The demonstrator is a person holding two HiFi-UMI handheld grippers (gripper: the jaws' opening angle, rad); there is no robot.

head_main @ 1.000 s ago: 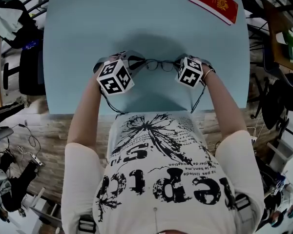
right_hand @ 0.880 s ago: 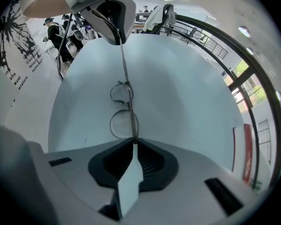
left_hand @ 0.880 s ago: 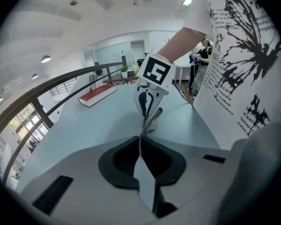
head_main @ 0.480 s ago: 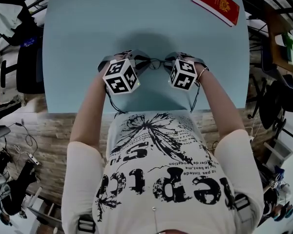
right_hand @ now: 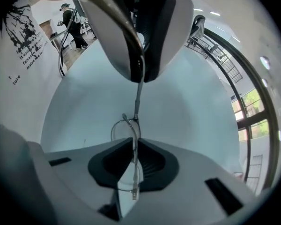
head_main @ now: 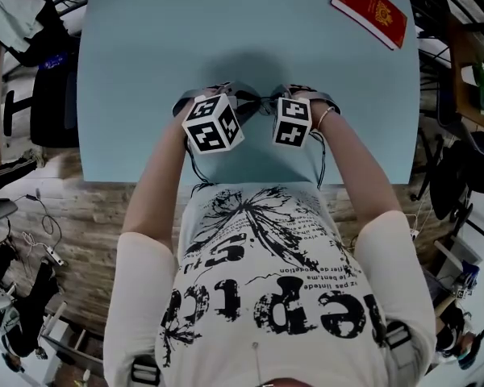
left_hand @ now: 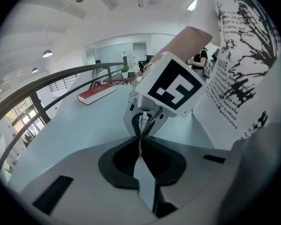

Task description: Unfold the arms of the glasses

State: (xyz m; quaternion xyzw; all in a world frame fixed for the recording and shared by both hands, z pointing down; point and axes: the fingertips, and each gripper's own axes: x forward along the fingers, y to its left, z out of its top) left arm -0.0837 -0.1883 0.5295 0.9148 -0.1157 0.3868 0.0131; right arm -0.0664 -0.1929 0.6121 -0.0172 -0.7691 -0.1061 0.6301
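The thin wire-framed glasses (head_main: 258, 101) hang just above the light blue table (head_main: 226, 22), squeezed between the two grippers and mostly hidden in the head view. My left gripper (left_hand: 139, 146) is shut on a thin arm of the glasses (left_hand: 143, 128), which runs across to the right gripper (left_hand: 166, 90). My right gripper (right_hand: 133, 149) points steeply down, its jaws closing, with the rim by one lens (right_hand: 123, 128) pinched between the pads. From there the arm (right_hand: 138, 95) stretches to the left gripper (right_hand: 136, 32). The marker cubes sit close together, left (head_main: 214, 123) and right (head_main: 291, 122).
A red book (head_main: 369, 10) lies at the table's far right corner, also seen as the red book (left_hand: 96, 93) in the left gripper view. Chairs, cables and clutter ring the table on the floor. The person's torso is close behind the near table edge.
The right gripper has moved left toward the left one, so the gap between the cubes has narrowed. The glasses, plainly visible before, are now nearly covered.
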